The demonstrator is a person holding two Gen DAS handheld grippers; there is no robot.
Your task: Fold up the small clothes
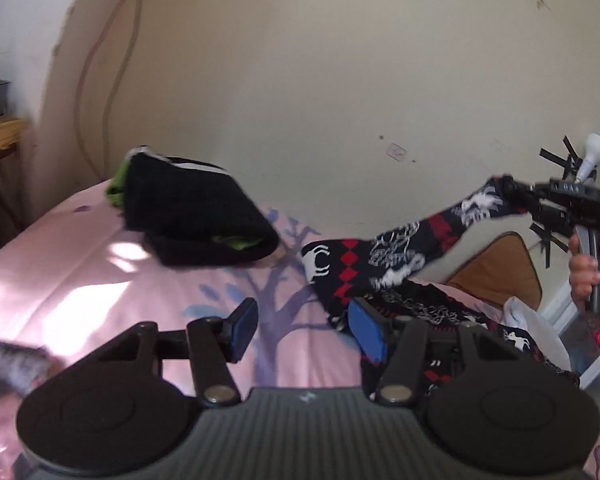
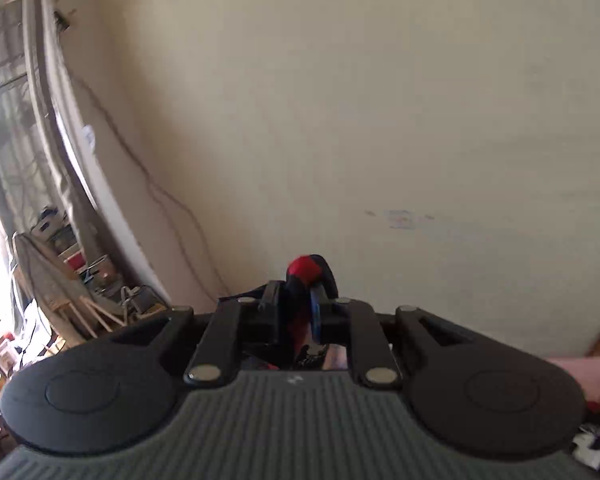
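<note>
Left tongs wide over pink bedsheet w/ cream wall; right tongs on patterned garment.

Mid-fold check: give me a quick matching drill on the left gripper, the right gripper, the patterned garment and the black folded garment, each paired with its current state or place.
1. left gripper
2. right gripper
3. patterned garment
4. black folded garment

a. lies in a pile at the far side of the pink bedsheet
b. open, above the bed
c. shut on cloth
d. one end raised, the rest on the bed

Pairs: 1-b, 2-c, 3-d, 4-a
</note>
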